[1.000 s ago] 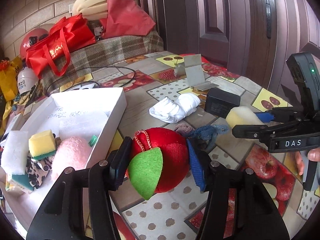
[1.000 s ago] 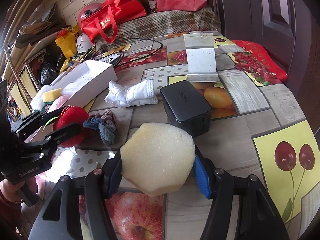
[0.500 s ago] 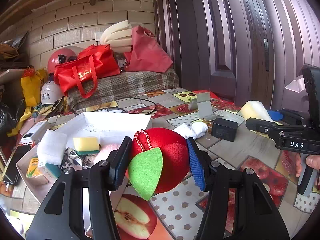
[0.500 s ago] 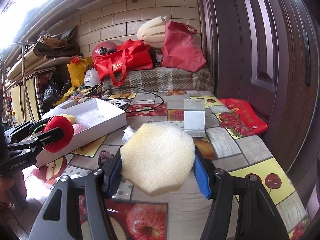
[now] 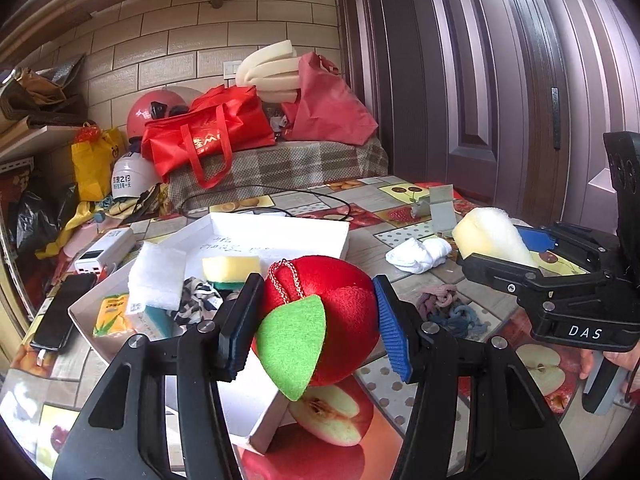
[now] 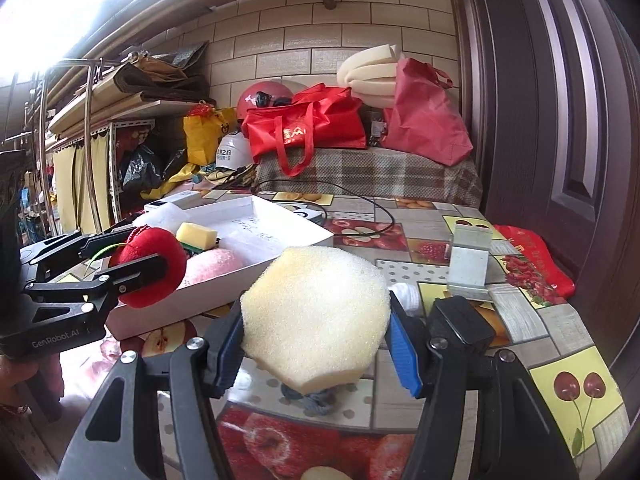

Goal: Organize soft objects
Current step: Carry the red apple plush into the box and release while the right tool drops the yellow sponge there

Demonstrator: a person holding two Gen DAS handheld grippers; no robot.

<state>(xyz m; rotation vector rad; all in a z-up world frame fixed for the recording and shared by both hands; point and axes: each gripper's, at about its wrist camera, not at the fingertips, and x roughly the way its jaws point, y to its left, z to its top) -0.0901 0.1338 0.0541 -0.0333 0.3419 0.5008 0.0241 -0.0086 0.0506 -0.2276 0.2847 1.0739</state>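
Both grippers are now raised off the table. Left gripper [image 5: 316, 324] pinches the plush apple [image 5: 320, 312]; right gripper [image 6: 316, 344] pinches the foam sponge [image 6: 316, 312]. The white box [image 5: 280, 224] lies at 11 o'clock from the apple, nearer to the left hand.

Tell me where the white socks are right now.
In the left wrist view, the white socks lie on the table right of the white box, beyond the hair ties.

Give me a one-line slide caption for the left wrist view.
Left claw grips a red plush apple with green felt leaf beside the white cardboard box; right claw holds a pale yellow foam sponge.
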